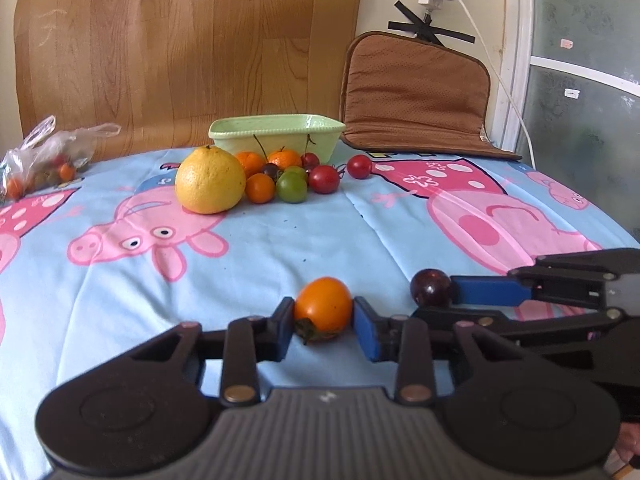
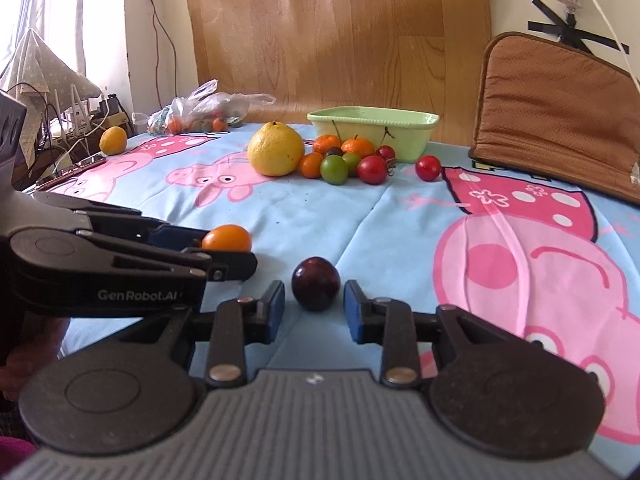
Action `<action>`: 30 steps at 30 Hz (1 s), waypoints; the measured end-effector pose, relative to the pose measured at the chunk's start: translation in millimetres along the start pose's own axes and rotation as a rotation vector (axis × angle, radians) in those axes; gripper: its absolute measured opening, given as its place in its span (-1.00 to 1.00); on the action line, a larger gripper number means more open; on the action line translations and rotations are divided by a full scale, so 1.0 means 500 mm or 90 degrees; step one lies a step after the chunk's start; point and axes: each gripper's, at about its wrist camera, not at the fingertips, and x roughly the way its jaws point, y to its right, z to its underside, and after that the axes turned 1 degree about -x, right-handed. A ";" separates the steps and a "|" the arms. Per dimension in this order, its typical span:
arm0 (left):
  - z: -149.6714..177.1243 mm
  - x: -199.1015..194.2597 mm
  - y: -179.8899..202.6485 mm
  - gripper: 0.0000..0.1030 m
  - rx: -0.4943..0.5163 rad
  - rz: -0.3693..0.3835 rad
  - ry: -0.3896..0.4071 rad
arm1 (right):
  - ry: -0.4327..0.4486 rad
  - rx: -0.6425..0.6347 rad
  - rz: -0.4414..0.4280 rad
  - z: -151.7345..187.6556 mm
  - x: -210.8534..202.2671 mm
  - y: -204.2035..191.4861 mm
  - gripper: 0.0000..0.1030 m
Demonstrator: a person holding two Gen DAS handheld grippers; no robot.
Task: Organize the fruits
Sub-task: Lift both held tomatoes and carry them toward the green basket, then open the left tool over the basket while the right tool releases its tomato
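Note:
My left gripper [image 1: 323,322] is shut on an orange tomato [image 1: 323,309] resting on the blue cartoon cloth; it also shows in the right wrist view [image 2: 226,239]. My right gripper [image 2: 314,306] is open around a dark purple plum [image 2: 315,283], with a gap on each side. The plum [image 1: 431,288] also shows at the tip of the right gripper in the left wrist view. A pale green dish [image 1: 276,132] stands at the back, with a big yellow citrus [image 1: 210,181], mandarins, a green tomato [image 1: 292,187] and red tomatoes [image 1: 324,179] piled in front of it.
A plastic bag of small fruits [image 1: 44,160] lies at the back left. A brown cushion [image 1: 416,92] leans on the wall at the back right. A yellow fruit [image 2: 113,141] and cables lie at the table's far left edge. A wooden board [image 1: 180,52] stands behind.

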 end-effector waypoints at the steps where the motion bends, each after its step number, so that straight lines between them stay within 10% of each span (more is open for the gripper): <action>1: 0.000 0.000 -0.002 -0.40 -0.002 0.004 0.003 | 0.006 -0.003 0.004 0.001 0.002 -0.002 -0.42; 10: -0.059 0.018 -0.039 -0.40 -0.031 0.024 0.041 | 0.038 0.020 0.005 -0.038 0.023 0.023 -0.44; 19: -0.251 0.143 -0.100 -0.40 -0.050 0.009 0.077 | 0.122 0.043 0.039 -0.181 0.139 0.109 -0.44; 30: -0.379 0.379 -0.159 -0.38 -0.122 0.007 -0.011 | 0.118 0.120 0.055 -0.260 0.303 0.237 -0.31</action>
